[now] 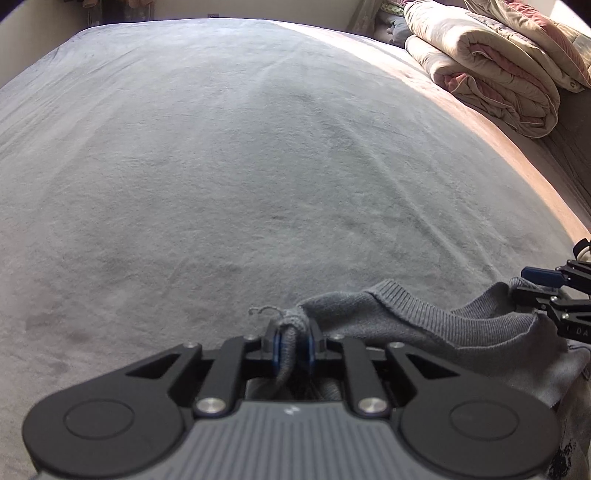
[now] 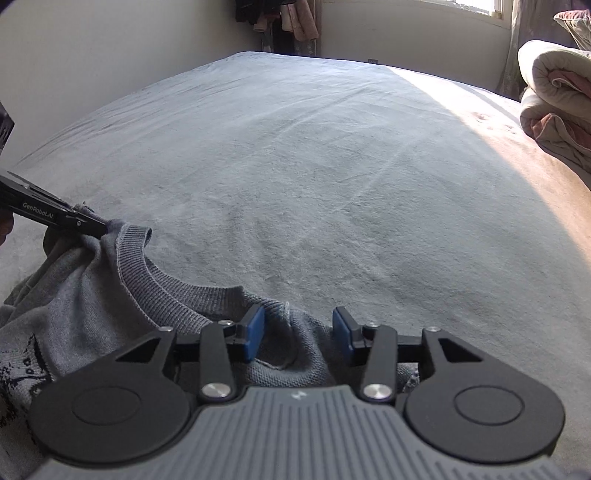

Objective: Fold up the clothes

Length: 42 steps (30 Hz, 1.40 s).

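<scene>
A grey knit sweater (image 2: 92,295) lies bunched at the near edge of a bed (image 1: 221,166) covered in a pale grey plush sheet, its ribbed collar (image 2: 166,284) curving between two handheld grippers. The left gripper (image 1: 291,345) has its blue-padded fingers (image 1: 276,347) clenched on a gathered fold of the sweater beside the collar, with a loose strand of yarn (image 1: 262,312) curling just above the pinch. Seen from the right wrist camera, that same gripper enters from the left edge and bites the fabric at the collar's far end. The right gripper (image 2: 298,332) has its fingers (image 2: 254,332) spread apart, one on either side of a raised ridge of sweater next to the collar; the knit sits in the gap without being pinched. A dark patterned print (image 2: 22,373) shows on the sweater's body at the lower left of the right wrist view. At the right side of the bed, a rolled cream and pink quilt (image 1: 491,74) rests in a patch of sunlight. Clothes hang in the far corner (image 2: 280,18) of the room.
</scene>
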Motion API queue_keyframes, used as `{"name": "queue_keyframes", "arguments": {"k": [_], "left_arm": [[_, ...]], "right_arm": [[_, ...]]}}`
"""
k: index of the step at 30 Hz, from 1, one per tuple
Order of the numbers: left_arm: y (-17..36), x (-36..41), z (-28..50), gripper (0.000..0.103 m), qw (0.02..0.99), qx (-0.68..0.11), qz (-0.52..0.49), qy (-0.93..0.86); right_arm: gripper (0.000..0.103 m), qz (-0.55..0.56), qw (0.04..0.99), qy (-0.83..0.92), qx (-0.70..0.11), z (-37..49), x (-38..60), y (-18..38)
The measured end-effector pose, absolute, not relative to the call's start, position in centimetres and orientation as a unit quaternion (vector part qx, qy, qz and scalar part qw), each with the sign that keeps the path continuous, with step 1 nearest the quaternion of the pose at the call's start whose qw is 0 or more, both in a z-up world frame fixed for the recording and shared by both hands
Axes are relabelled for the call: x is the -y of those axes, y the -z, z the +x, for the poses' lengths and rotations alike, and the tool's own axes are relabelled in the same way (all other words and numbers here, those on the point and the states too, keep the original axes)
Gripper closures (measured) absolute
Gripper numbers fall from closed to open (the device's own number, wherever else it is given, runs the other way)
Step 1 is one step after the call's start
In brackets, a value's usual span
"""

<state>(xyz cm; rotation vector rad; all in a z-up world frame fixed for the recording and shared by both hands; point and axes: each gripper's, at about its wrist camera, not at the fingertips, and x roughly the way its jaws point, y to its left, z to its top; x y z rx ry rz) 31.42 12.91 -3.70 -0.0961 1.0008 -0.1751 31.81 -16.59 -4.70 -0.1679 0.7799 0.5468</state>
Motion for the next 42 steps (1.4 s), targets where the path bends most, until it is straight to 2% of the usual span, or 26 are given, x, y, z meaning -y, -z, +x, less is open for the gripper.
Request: {"name": "queue_keyframes", "arguments": {"k": [2, 3, 6, 9, 14, 26, 30, 31, 33, 35, 37, 39, 42], "left_arm": [[3.8, -13.0, 31.2, 0.090, 0.874, -0.476, -0.053, 0.081], [3.7, -12.8, 31.1, 0.093, 0.877, -0.471, -0.051, 0.080], [2.9, -12.1, 30.7, 0.095, 0.895, -0.439, -0.032, 0.079], [1.8, -12.0, 30.5, 0.096, 0.911, -0.403, -0.037, 0.080], [1.3, -11.3, 31.5, 0.096, 0.928, -0.367, -0.034, 0.062], [4.9, -9.2, 33.8, 0.095, 0.924, -0.382, 0.007, 0.018], [4.7, -9.4, 33.3, 0.086, 0.926, -0.377, -0.003, 0.009], [4.5, -9.5, 33.2, 0.080, 0.925, -0.379, -0.003, 0.009], [4.2, -9.6, 32.7, 0.069, 0.925, -0.381, 0.001, 0.006], [3.6, -10.0, 32.0, 0.063, 0.924, -0.382, 0.002, 0.005], [3.1, -10.7, 31.2, 0.059, 0.922, -0.386, -0.005, 0.003], [2.7, -11.5, 30.3, 0.053, 0.918, -0.396, -0.013, 0.002], [2.7, -12.5, 28.9, 0.051, 0.909, -0.416, -0.016, 0.000]], "right_arm": [[0.081, -0.094, 0.885, -0.261, -0.374, 31.7, 15.7, 5.3], [0.096, -0.096, 0.885, -0.260, -0.374, 31.7, 15.3, 5.6], [0.099, -0.108, 0.905, -0.229, -0.343, 30.9, 15.3, 5.0], [0.099, -0.080, 0.932, -0.177, -0.306, 31.0, 17.0, 3.6], [0.099, -0.071, 0.936, -0.164, -0.305, 32.1, 17.6, 3.7], [0.099, -0.064, 0.935, -0.140, -0.319, 34.3, 18.0, 5.0], [0.097, -0.055, 0.928, -0.143, -0.341, 34.4, 18.0, 5.4], [0.089, -0.047, 0.926, -0.148, -0.343, 34.3, 18.1, 5.2], [0.087, -0.026, 0.924, -0.153, -0.349, 34.2, 18.5, 4.7], [0.082, -0.013, 0.923, -0.152, -0.353, 33.8, 19.1, 4.1], [0.067, -0.008, 0.924, -0.149, -0.353, 33.2, 19.5, 3.6], [0.067, -0.006, 0.921, -0.152, -0.358, 32.3, 20.0, 3.1], [0.067, -0.013, 0.915, -0.155, -0.371, 31.0, 20.6, 2.6]]}}
